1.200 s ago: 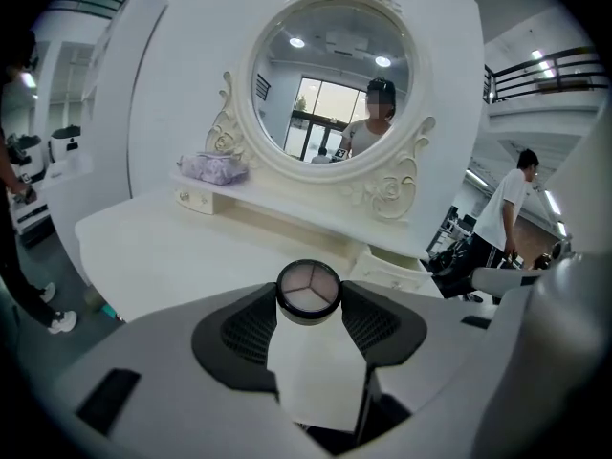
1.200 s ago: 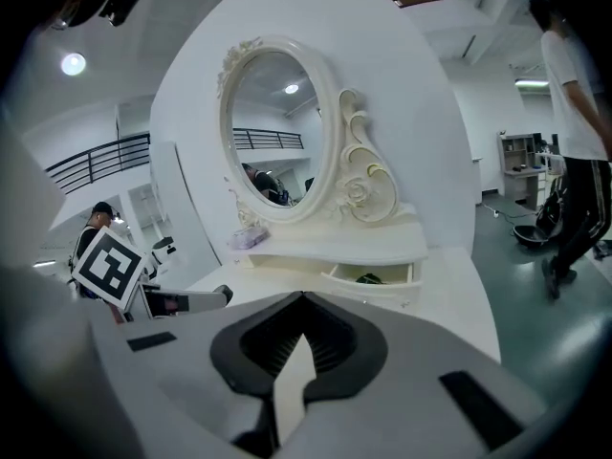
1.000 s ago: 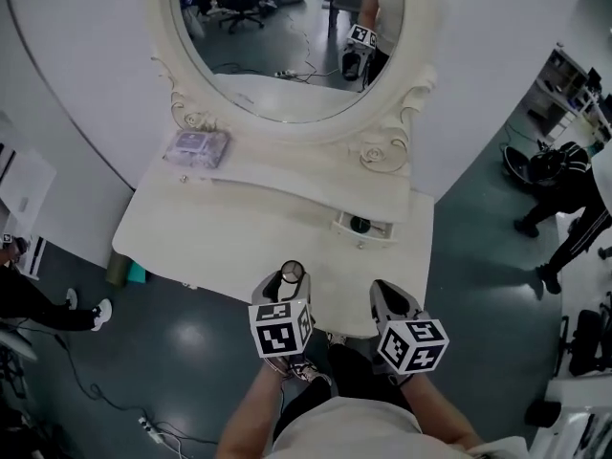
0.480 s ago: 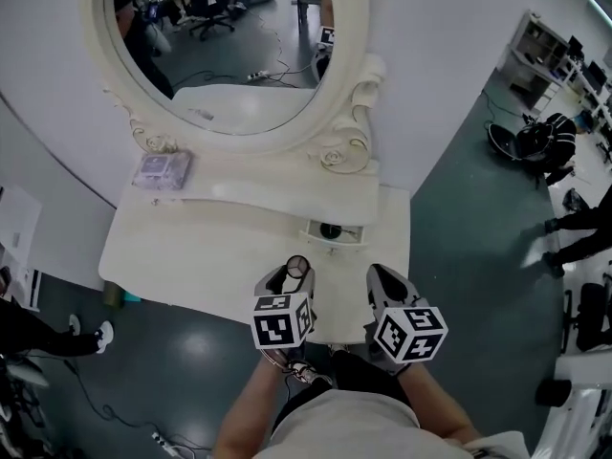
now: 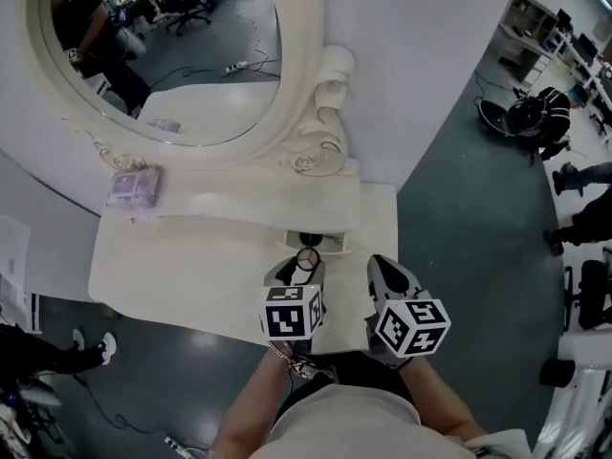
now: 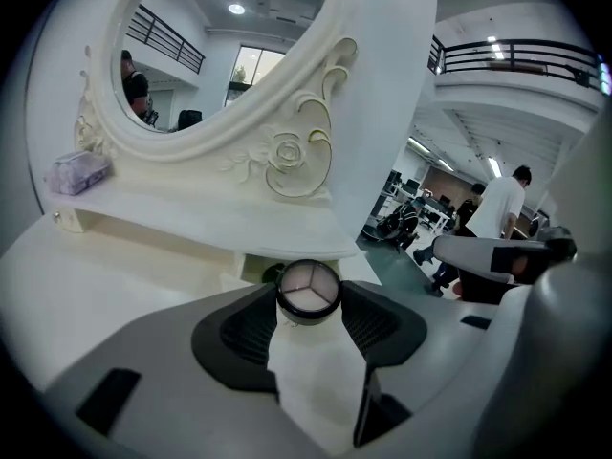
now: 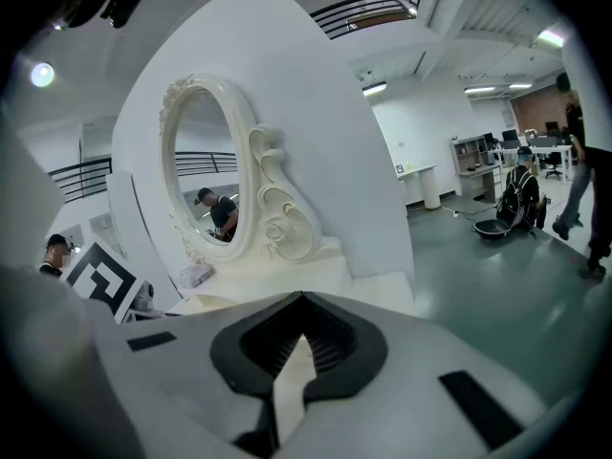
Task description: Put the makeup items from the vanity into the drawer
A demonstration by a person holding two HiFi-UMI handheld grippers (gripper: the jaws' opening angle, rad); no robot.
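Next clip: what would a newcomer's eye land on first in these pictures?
The big oval mirror in its carved cream frame fills the upper left, above the vanity. In front of it, the left gripper holds a round black-rimmed compact just short of the small open drawer. A purple packet sits at the left end of the shelf.

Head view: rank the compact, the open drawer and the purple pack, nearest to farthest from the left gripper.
1. The compact: held between the jaws of the left gripper.
2. The drawer: just beyond the jaws, open, under the shelf.
3. The purple pack: far left, on the shelf.
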